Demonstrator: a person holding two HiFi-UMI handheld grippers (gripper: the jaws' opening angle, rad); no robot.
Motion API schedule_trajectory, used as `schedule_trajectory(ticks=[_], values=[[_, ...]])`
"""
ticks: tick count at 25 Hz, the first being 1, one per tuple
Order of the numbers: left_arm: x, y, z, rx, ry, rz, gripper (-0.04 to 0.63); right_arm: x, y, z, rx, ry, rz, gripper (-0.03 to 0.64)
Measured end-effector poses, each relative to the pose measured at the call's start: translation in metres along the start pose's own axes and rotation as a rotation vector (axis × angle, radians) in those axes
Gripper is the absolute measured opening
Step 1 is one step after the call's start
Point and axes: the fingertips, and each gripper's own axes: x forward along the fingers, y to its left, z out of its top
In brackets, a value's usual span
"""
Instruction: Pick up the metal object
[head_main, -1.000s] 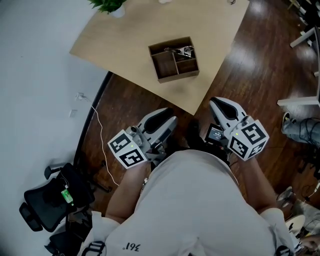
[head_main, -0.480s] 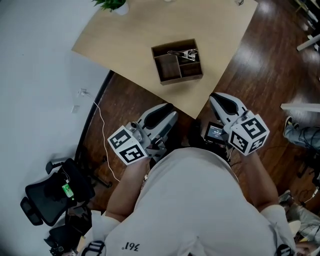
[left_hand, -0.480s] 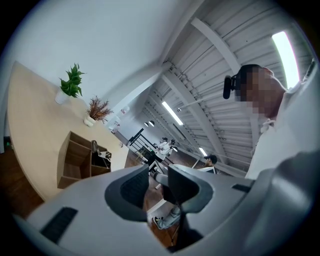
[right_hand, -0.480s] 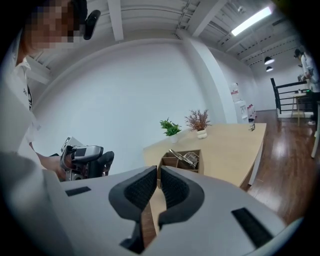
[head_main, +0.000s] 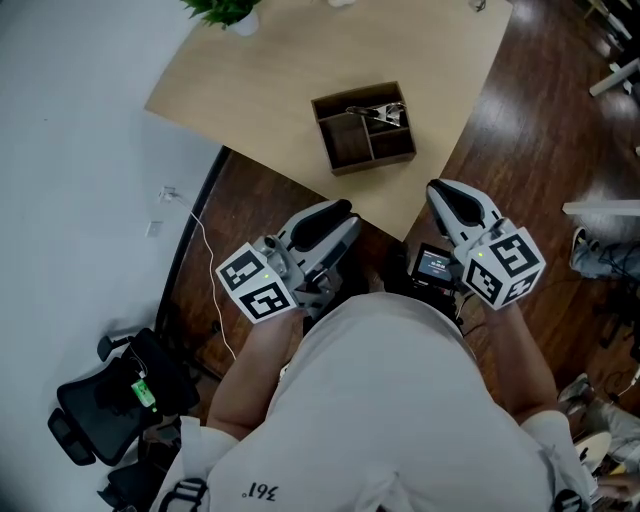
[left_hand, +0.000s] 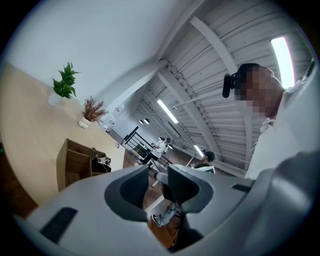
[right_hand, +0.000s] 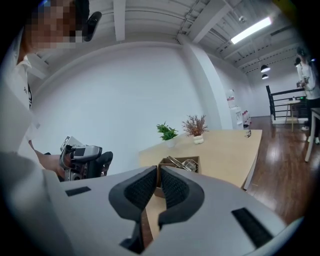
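grey left gripper (head_main: 335, 214) and right gripper (head_main: 447, 192), jaws apart, empty, hover short of the brown wooden box (head_main: 322, 135) holding the silver metal object (head_main: 378, 112).

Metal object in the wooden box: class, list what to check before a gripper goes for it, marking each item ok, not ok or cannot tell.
1. Metal object in view, in the far part of the wooden box: ok.
2. Left gripper empty, jaws well apart: ok.
3. Right gripper empty: ok.
4. Right gripper opening wide enough: probably not ok, only a narrow gap.
5. Either gripper at the box: not ok, both hang short of it, near the table edge.
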Motion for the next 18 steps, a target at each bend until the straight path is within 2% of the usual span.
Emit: schedule_trajectory(ticks=[9, 18], values=[[0.009, 0.002, 0.010, 0.021, 0.004, -0.034, 0.109, 0.010, 0.001, 0.018, -0.039, -0.013, -0.003, 0.005], [0.019, 0.010, 0.029, 0.083, 0.003, -0.033, 0.109, 0.020, -0.002, 0.045, -0.119, -0.039, 0.006, 0.005]])
